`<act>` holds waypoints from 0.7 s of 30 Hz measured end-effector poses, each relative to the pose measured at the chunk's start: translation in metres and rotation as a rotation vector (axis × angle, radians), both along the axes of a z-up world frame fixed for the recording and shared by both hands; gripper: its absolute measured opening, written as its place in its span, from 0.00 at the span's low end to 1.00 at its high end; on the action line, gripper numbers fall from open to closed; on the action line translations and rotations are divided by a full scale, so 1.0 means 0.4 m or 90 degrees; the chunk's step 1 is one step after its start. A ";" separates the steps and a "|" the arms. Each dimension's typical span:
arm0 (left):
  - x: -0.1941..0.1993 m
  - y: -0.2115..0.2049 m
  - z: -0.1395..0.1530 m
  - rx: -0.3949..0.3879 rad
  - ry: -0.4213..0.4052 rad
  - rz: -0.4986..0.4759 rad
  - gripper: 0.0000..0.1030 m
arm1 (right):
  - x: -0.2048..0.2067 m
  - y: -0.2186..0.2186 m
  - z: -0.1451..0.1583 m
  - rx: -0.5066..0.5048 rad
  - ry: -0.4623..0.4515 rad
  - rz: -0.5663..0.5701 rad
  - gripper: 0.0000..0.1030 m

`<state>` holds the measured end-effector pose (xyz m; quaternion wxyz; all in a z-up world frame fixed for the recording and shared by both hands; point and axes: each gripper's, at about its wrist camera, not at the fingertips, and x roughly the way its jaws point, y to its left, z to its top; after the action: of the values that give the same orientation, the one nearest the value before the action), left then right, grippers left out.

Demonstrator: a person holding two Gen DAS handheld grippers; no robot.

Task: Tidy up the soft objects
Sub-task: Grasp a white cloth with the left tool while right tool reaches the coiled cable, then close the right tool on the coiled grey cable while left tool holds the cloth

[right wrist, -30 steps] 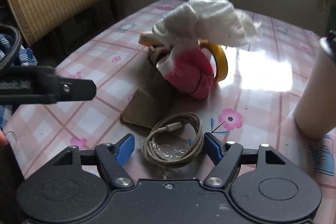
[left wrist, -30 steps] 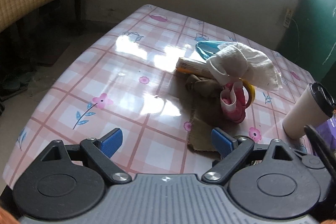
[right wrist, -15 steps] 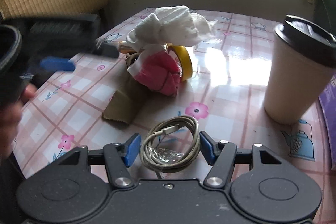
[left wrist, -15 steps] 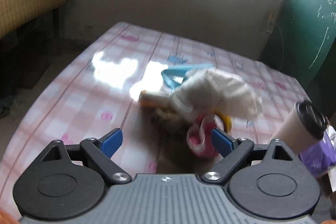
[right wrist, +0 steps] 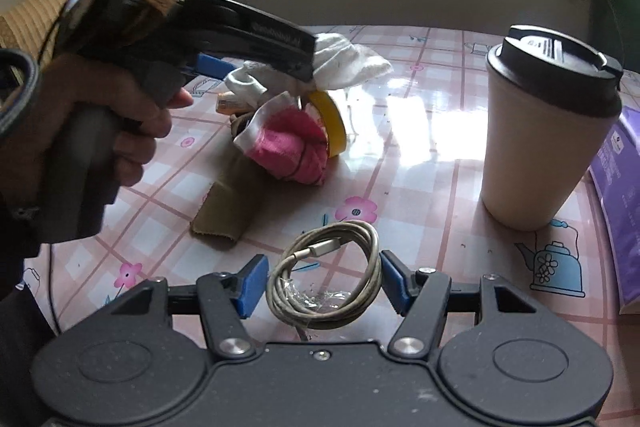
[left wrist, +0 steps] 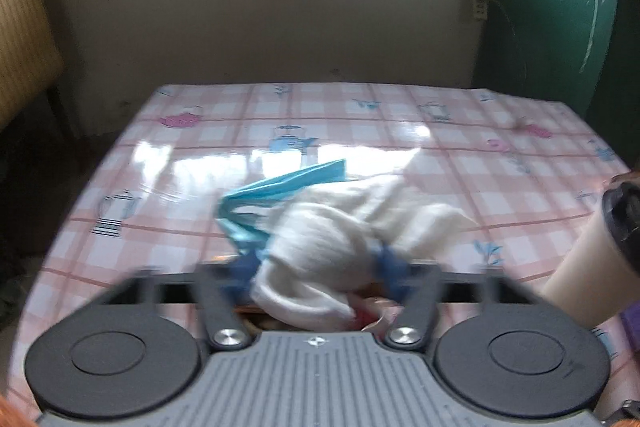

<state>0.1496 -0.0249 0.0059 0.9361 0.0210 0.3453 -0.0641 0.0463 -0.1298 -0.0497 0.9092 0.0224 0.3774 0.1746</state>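
A crumpled white cloth (left wrist: 320, 251) lies on top of a small pile on the pink checked table. My left gripper (left wrist: 316, 267) has its blue pads either side of the cloth; the view is blurred, so I cannot tell if they press it. In the right wrist view the left gripper (right wrist: 304, 67) reaches onto the white cloth (right wrist: 348, 61). Under it sit a pink and white cloth (right wrist: 292, 147) and a brown cloth (right wrist: 228, 207). A blue face mask (left wrist: 280, 187) lies behind the pile. My right gripper (right wrist: 320, 283) is open, its pads either side of a coiled cable (right wrist: 324, 275).
A paper cup with a black lid (right wrist: 548, 131) stands at the right. A yellow tape roll (right wrist: 332, 119) leans against the pile, with a small tube (right wrist: 228, 105) behind it. A purple book (right wrist: 624, 207) lies at the right edge. A woven chair back (left wrist: 24, 43) stands left.
My left gripper has moved forward and down onto the pile, and its pads have narrowed around the white cloth. My right gripper has stayed over the cable, turning slightly right.
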 end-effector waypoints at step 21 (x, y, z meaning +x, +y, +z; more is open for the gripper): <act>-0.283 0.060 0.175 -0.063 -0.070 0.140 0.20 | -0.041 -0.038 0.166 0.037 -0.089 -0.023 0.71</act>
<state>0.0363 -0.0010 0.0757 0.9549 -0.0596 0.2899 0.0229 0.0298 -0.1449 0.0168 0.9352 0.0431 0.3075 0.1700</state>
